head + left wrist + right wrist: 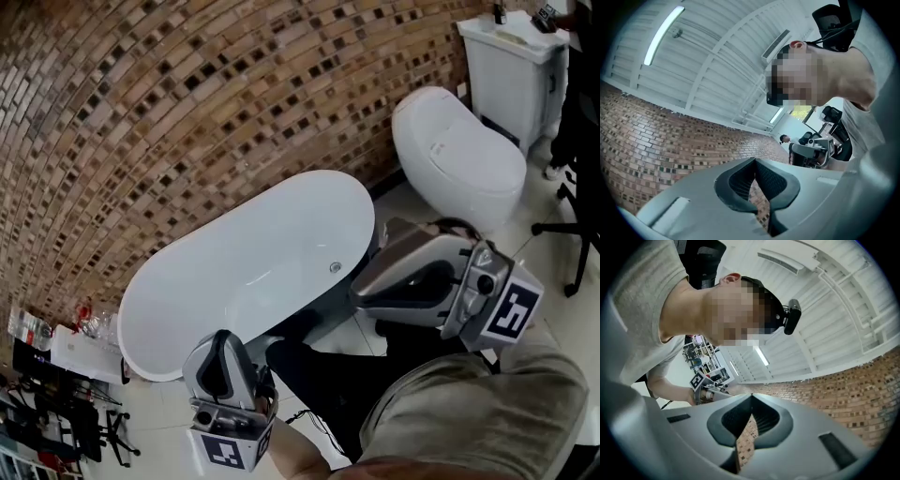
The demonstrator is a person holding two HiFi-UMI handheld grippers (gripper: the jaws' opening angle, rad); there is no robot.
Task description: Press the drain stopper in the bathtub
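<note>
The white oval bathtub (234, 272) lies open from above, its smooth basin free down to the small round metal drain stopper (335, 267). The brown brick-and-mosaic wall (187, 103) closes off the far side. The white rounded toilet (459, 155) crowds the drain end.

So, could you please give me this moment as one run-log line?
phase: not started | left gripper: shut, empty | right gripper: shut, empty | drain stopper: untouched in bathtub
</note>
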